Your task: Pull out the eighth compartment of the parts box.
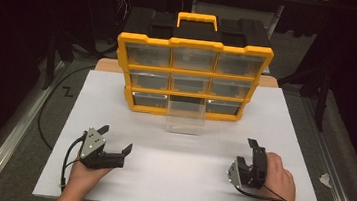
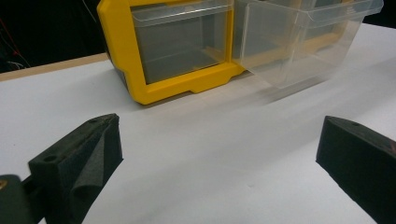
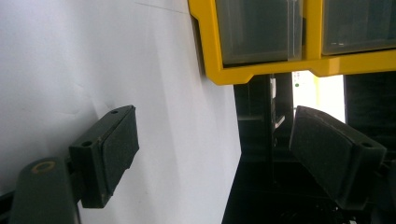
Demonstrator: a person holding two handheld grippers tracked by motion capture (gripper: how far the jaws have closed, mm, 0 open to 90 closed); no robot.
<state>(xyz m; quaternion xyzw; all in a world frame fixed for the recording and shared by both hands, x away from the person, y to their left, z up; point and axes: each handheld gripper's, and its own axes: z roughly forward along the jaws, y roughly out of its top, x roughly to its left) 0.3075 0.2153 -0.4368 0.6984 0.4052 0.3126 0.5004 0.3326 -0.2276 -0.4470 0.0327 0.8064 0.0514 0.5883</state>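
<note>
The left gripper (image 1: 116,139) and right gripper (image 1: 255,156) are held with jaws spread and empty near the table (image 1: 116,104) edge, while the clear drawer (image 1: 185,116), pulled far from the yellow organizer (image 1: 195,44), could be tipped out by a knock.

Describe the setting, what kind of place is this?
Probably a lab data-collection bench: a white table against dark curtains, one yellow drawer organizer, and a person's handheld left gripper and right gripper.

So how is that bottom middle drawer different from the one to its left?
The bottom middle drawer is pulled out well past the yellow frame and rests over the white table; the bottom left drawer sits pushed in flush. The middle one shows its clear sides; the left one shows just its front. Both are clear plastic and look empty.
</note>
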